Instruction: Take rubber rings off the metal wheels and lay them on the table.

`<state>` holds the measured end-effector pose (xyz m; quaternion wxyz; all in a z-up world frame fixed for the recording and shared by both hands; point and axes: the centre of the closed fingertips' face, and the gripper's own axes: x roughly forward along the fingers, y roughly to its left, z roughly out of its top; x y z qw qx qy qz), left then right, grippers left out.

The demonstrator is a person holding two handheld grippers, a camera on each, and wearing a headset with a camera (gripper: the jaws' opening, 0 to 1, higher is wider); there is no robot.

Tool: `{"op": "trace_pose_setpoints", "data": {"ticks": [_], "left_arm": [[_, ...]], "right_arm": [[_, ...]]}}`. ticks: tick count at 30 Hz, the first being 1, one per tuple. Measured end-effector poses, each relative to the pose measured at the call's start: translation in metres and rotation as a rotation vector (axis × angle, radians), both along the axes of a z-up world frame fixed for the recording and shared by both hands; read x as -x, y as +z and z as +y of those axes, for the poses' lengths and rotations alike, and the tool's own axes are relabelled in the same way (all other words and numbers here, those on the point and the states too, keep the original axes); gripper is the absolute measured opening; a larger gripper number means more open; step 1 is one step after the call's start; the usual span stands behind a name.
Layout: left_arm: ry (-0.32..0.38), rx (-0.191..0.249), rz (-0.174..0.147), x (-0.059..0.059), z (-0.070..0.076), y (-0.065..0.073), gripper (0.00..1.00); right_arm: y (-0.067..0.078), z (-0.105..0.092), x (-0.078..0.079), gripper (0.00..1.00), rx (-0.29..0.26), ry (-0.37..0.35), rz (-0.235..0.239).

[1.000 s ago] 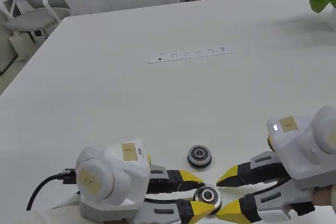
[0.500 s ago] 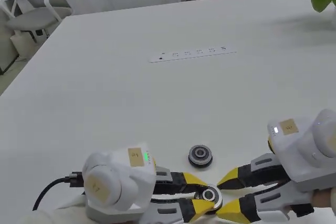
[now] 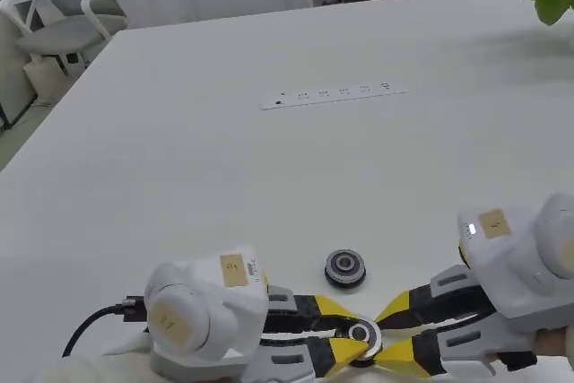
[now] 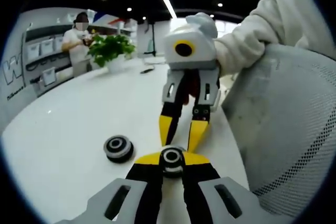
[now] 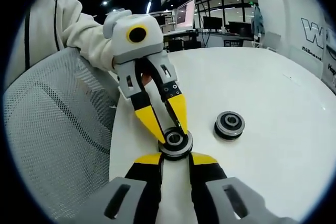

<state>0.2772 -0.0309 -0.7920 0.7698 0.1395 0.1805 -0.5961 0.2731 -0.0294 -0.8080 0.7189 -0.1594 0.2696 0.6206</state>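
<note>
Head view: L gripper (image 3: 348,333) clamps wheel (image 3: 361,334); R gripper (image 3: 380,336) touching.

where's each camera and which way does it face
Head view: on the headset, looking forward and down at the table; left gripper and right gripper at bottom.
Left gripper view: on the left gripper, facing the right one and a sleeve; own jaws below.
Right gripper view: on the right gripper, facing the left one; own jaws below.
All share the wheel at the jaws and a second wheel beside it.
</note>
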Motion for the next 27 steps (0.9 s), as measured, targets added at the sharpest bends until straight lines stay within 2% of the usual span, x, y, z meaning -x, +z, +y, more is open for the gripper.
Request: {"op": "trace_pose_setpoints", "data": {"ticks": [20,24,27], "left_arm": [[0.009,0.004,-0.005,-0.0034,0.0005,-0.0006,0.14],[0.010,0.007,-0.006,-0.0034,0.0005,-0.0007,0.14],[0.011,0.008,-0.007,-0.0035,0.0004,-0.0007,0.14]], "right_arm": [[0.0006,-0.0033,-0.0013,0.08,0.024,0.019,-0.039],[0.0000,-0.0055,-0.0039,0.02,0.037,0.015,-0.061],[-0.0001,-0.0052,-0.0033,0.01,0.041,0.018,-0.065]]}}
